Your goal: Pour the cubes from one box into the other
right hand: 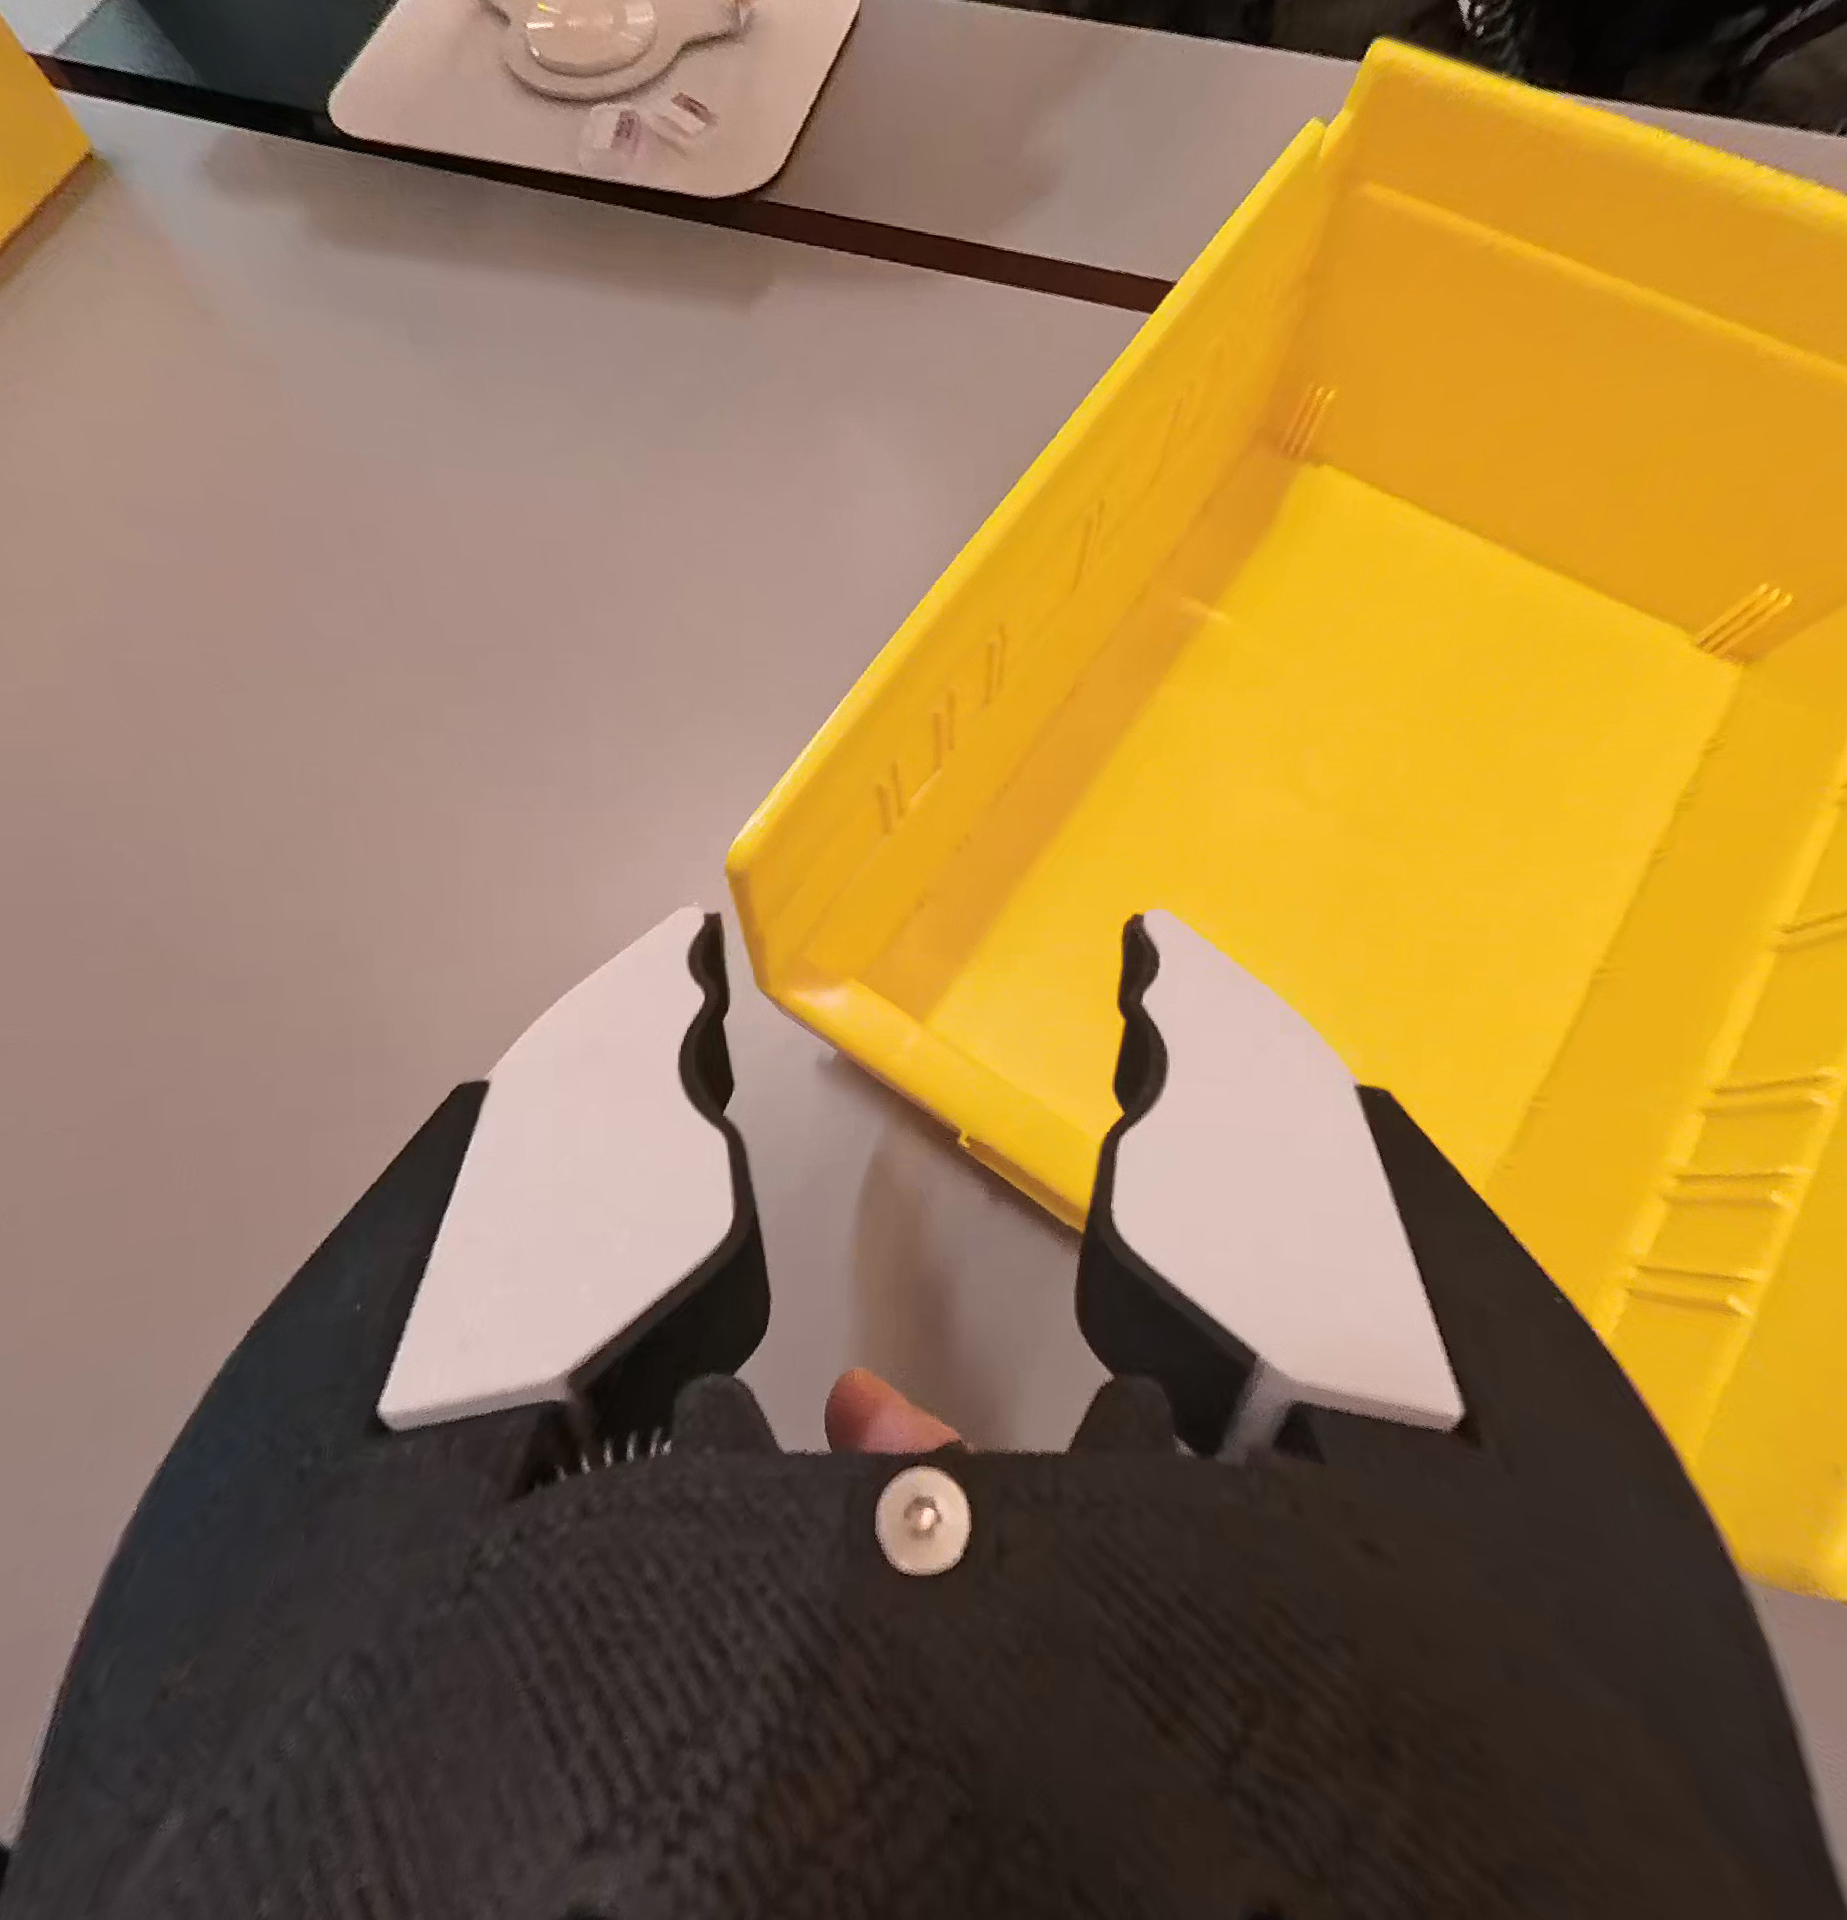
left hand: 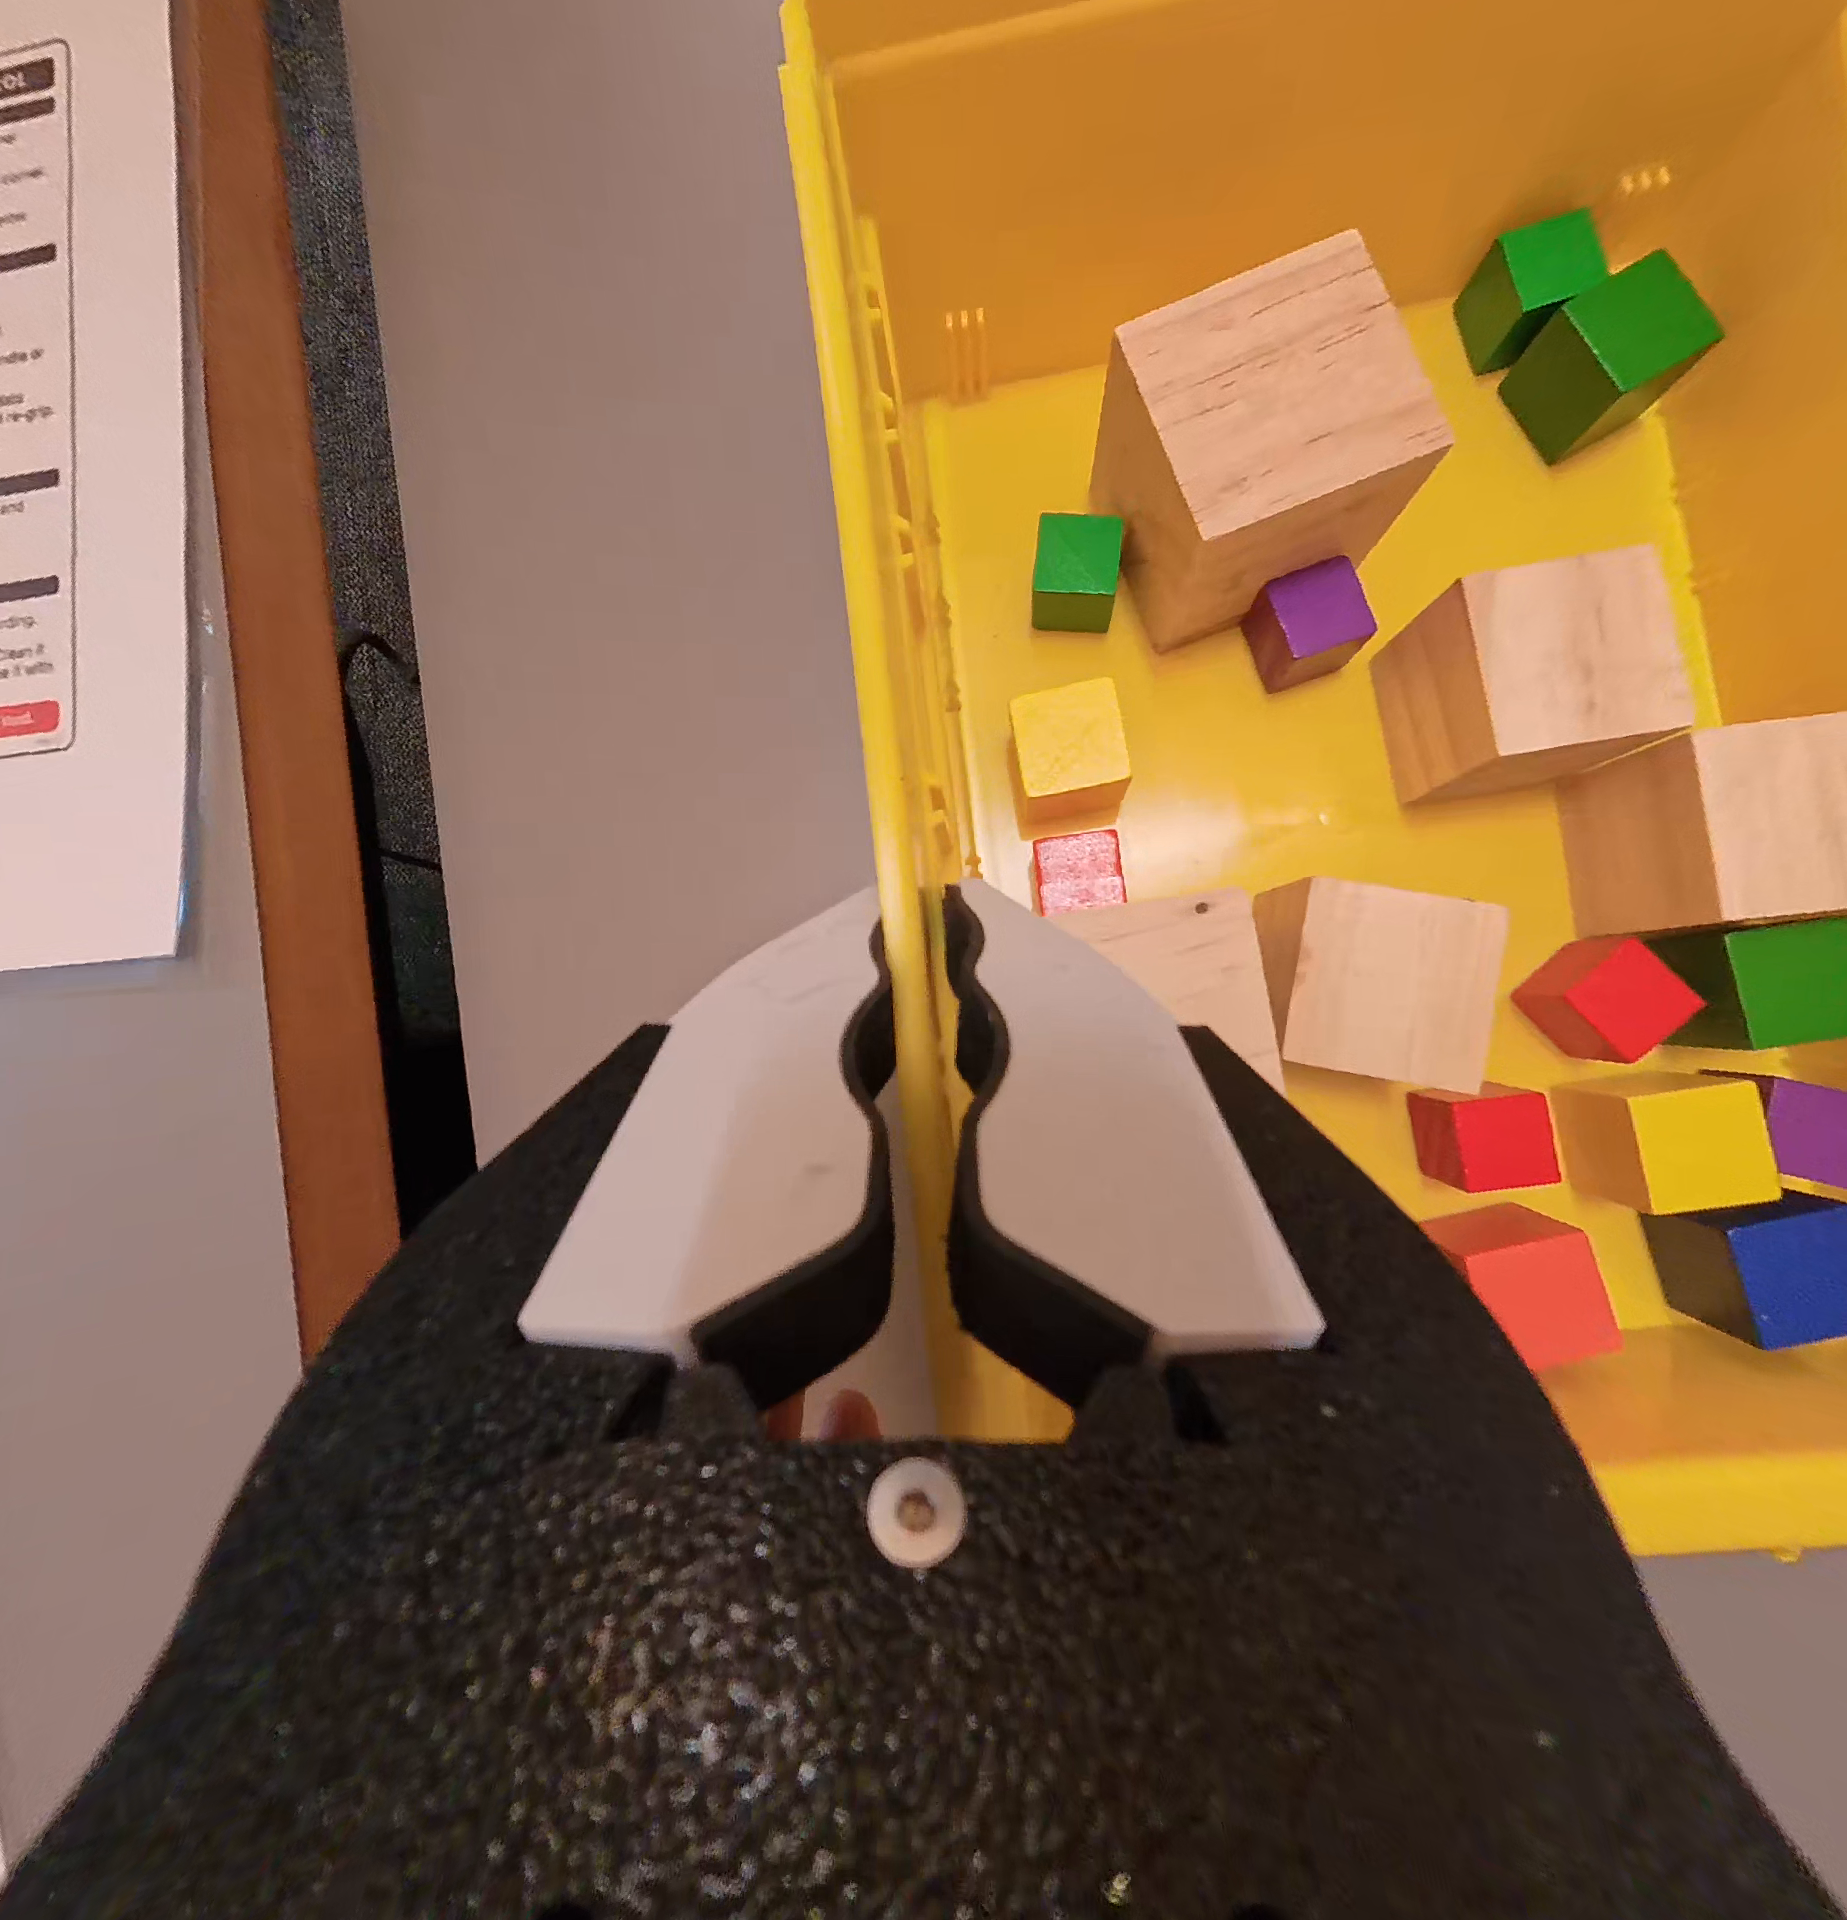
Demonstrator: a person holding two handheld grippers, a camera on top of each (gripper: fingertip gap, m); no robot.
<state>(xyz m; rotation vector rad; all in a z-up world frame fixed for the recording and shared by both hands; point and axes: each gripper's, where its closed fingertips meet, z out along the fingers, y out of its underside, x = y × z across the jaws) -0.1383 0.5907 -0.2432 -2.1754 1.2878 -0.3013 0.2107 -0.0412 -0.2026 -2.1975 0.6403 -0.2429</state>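
In the left wrist view my left gripper (left hand: 924, 914) is shut on the left side wall of a yellow box (left hand: 1262, 156). The box holds several plain wooden cubes (left hand: 1283, 395) and small coloured cubes, green (left hand: 1605, 343), red (left hand: 1605, 997), yellow (left hand: 1066, 750), purple (left hand: 1314, 618) and blue (left hand: 1792, 1268). In the right wrist view my right gripper (right hand: 924, 925) is open and holds nothing. It hovers over the near left corner of a second yellow box (right hand: 1002, 644), which has no cubes in it and rests on the grey table (right hand: 379, 623).
A printed sheet (left hand: 57, 468) hangs beside a brown wooden strip (left hand: 275, 623) left of the held box. A grey mat with a clear round object (right hand: 597, 83) lies at the table's far edge. A corner of another yellow thing (right hand: 5, 145) shows at far left.
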